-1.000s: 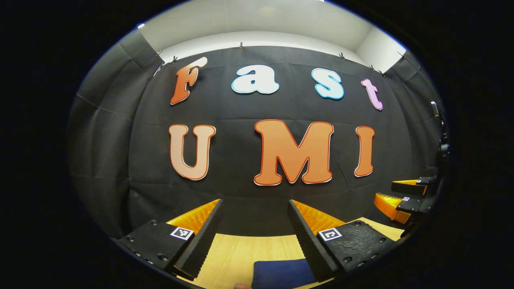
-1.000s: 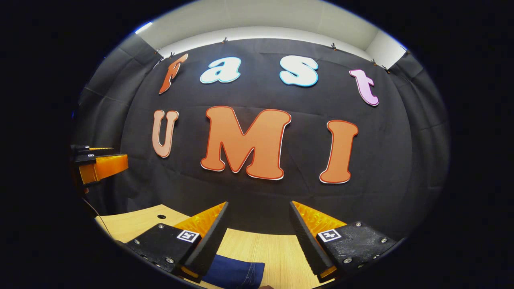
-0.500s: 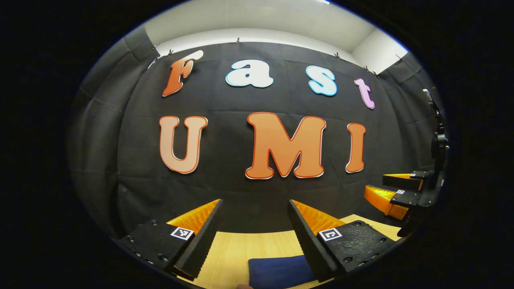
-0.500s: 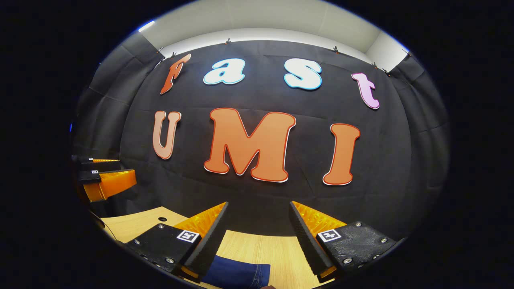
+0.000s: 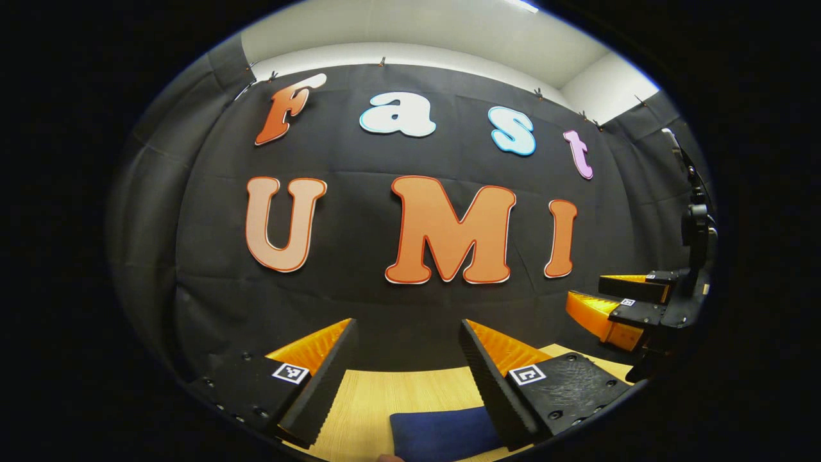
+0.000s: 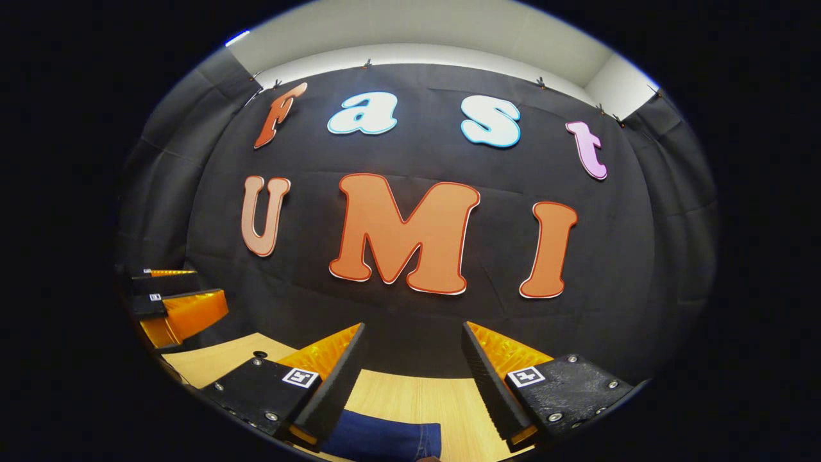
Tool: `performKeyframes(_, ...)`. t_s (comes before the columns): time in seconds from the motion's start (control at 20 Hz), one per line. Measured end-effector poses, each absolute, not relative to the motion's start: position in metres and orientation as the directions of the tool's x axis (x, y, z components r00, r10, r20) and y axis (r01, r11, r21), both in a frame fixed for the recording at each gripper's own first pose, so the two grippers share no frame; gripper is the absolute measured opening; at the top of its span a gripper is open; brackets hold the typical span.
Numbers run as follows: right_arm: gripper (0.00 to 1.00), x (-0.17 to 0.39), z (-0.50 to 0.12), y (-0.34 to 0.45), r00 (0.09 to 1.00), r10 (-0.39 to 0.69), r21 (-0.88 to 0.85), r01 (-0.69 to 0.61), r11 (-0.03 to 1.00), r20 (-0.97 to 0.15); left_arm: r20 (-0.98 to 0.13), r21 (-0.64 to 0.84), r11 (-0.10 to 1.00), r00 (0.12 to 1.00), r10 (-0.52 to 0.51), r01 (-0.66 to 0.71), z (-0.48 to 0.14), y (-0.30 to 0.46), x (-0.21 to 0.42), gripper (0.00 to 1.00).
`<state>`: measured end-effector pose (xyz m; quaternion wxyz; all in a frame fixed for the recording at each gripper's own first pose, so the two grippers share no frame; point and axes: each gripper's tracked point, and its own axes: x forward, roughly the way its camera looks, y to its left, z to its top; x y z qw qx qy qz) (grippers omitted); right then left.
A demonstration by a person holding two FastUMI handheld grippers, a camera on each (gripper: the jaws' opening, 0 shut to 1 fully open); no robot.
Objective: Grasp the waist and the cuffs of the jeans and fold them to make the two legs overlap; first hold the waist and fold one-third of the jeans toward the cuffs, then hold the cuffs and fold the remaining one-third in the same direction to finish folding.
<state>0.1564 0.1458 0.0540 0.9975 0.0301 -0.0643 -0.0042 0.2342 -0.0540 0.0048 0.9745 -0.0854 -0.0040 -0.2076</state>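
We hold the left gripper (image 5: 407,375) and right gripper (image 6: 410,378) with fingers spread apart, gripping nothing, above the wooden table (image 5: 372,404). The dark blue jeans (image 5: 442,433) lie on it below both, at each view's bottom edge.

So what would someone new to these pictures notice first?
Probably the open left tongs and right tongs, each held level above the light wooden table and aimed at the black booth wall. Next, the dark blue jeans lying on the table just below the tongs, gripped by neither.
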Motion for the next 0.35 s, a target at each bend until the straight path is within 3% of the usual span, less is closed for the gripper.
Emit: performKeyframes(0.35,0.92,0.161,0.047,0.161,0.991,-0.085,0.038,0.081,0.996,0.101,0.077,-0.123,0.871,0.880,-0.469,0.475,0.004,-0.054,0.244,0.97)
